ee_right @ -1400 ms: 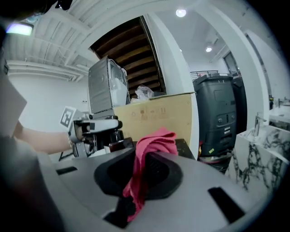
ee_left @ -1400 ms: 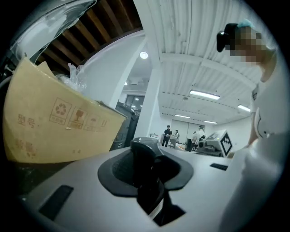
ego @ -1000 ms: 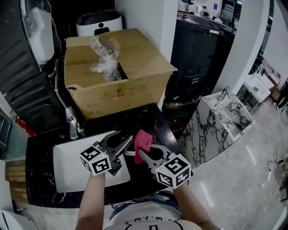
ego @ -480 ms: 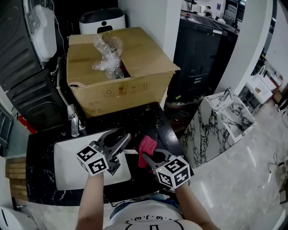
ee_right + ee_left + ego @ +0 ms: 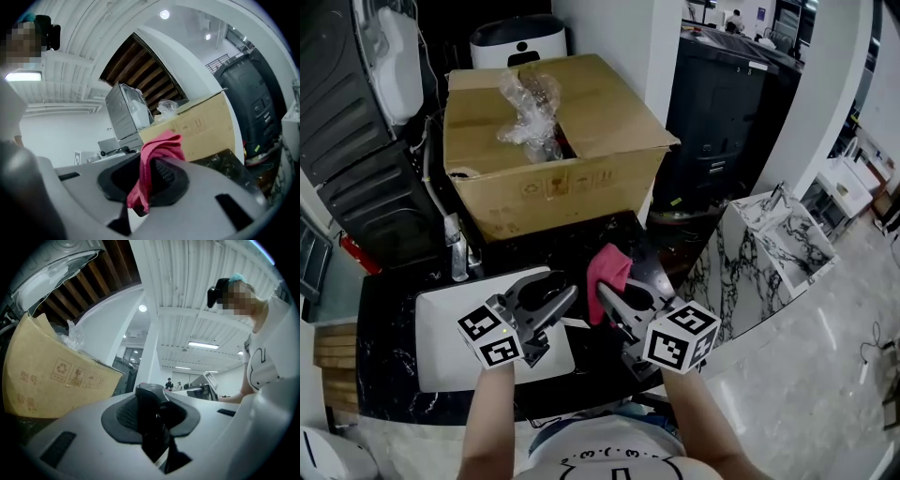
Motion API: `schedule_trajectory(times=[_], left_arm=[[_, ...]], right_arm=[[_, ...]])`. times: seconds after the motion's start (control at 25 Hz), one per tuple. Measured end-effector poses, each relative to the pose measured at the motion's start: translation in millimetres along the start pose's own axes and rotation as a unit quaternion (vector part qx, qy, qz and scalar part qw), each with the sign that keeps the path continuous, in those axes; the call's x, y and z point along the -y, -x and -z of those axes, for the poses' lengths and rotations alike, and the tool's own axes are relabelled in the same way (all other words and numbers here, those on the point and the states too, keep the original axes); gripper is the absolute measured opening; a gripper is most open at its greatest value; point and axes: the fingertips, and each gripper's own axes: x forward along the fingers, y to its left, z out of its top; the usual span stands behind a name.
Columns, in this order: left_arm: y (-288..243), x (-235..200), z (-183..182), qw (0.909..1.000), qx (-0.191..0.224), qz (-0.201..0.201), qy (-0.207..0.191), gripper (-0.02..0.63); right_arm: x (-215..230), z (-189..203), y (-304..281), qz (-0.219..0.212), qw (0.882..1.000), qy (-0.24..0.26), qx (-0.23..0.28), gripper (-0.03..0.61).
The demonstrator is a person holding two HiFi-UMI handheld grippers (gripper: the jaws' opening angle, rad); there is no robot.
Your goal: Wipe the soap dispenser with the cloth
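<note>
While the left claw (image 5: 551, 302) pinches a dark thing that I think is the soap dispenser (image 5: 152, 423), the right claw (image 5: 614, 298) pinches the pink cloth (image 5: 607, 267). The left one is up over the white sink (image 5: 441, 337). The right one is over the black surface (image 5: 384, 375) beside it. They are side by side, near each other, but not touching.

Both things are picked up and ready — that part looks done. The rubbing is what is left, I think. Right now the cloth is next to the dispenser with a small gap, and it does not touch it. I cannot tell if the dispenser is clean or dirty, because it is so dark and mostly hidden by the claw.

The dispenser sits deep between the two jaws of the left claw. In the left gripper view its long side runs up and down. A rounded top pokes up above the jaws, and the other end goes down toward the camera. It leans a tiny bit. From the head view I only see a dark lump, so I cannot say more about which way it points.

The cloth is bunched up — one bit sticks up past the right claw's tips toward the big cardboard box (image 5: 553, 141), and a tail hangs down between the jaws.
</note>
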Motion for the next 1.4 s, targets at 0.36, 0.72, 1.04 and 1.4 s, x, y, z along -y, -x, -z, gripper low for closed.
schedule_trajectory(times=[0.36,0.72,1.04,1.4], left_arm=[[-1,1,-7,0.9998,0.011,0.001,-0.014,0.110],[-49,6,50,0.9793,-0.126,0.033,-0.155,0.110],[-53,20,99,0.9574,-0.128,-0.005,-0.259,0.110],[-25,32,110,0.9381,-0.156,0.006,-0.309,0.103]], right_arm=[[49,86,2,0.086,0.984,0.010,-0.155,0.052],[96,92,34,0.150,0.976,-0.037,-0.153,0.052],[118,68,40,0.117,0.983,-0.010,-0.138,0.052],[69,77,-6,-0.122,0.936,0.148,-0.296,0.052]])
